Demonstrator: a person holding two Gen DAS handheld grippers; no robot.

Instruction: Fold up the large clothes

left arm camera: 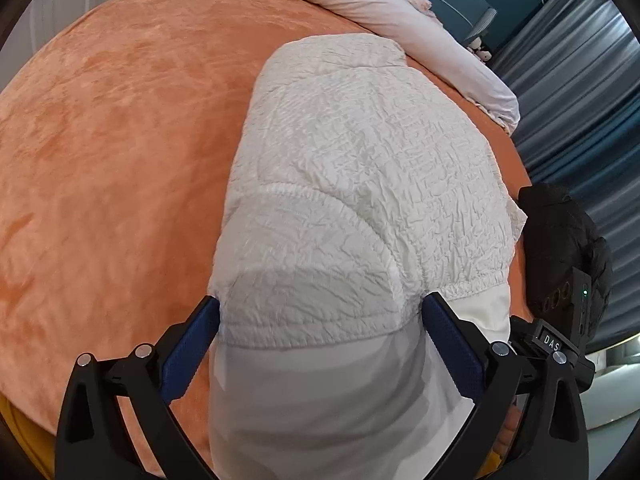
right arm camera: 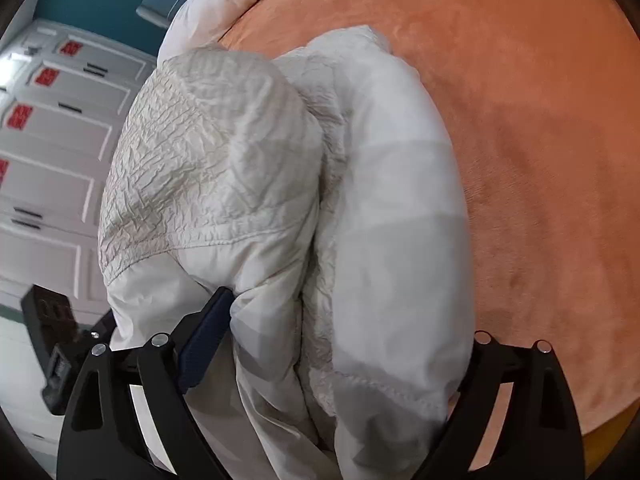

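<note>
A puffy white quilted jacket (left arm camera: 360,168) lies folded lengthwise on the orange bedspread (left arm camera: 112,140). My left gripper (left arm camera: 320,312) has its blue-padded fingers on both sides of the jacket's near end, with the thick fabric bulging between them. In the right wrist view the same jacket (right arm camera: 224,152) is bunched into thick folds. My right gripper (right arm camera: 340,320) straddles these folds. Its left blue finger (right arm camera: 204,340) presses the fabric; its right finger is hidden behind the white bulge.
A pale pink duvet (left arm camera: 400,12) lies along the bed's far edge. Grey-blue curtains (left arm camera: 580,92) hang at the right. The other handheld gripper's black body (left arm camera: 568,300) is close at the right. White cabinet doors (right arm camera: 52,140) stand to the left of the bed.
</note>
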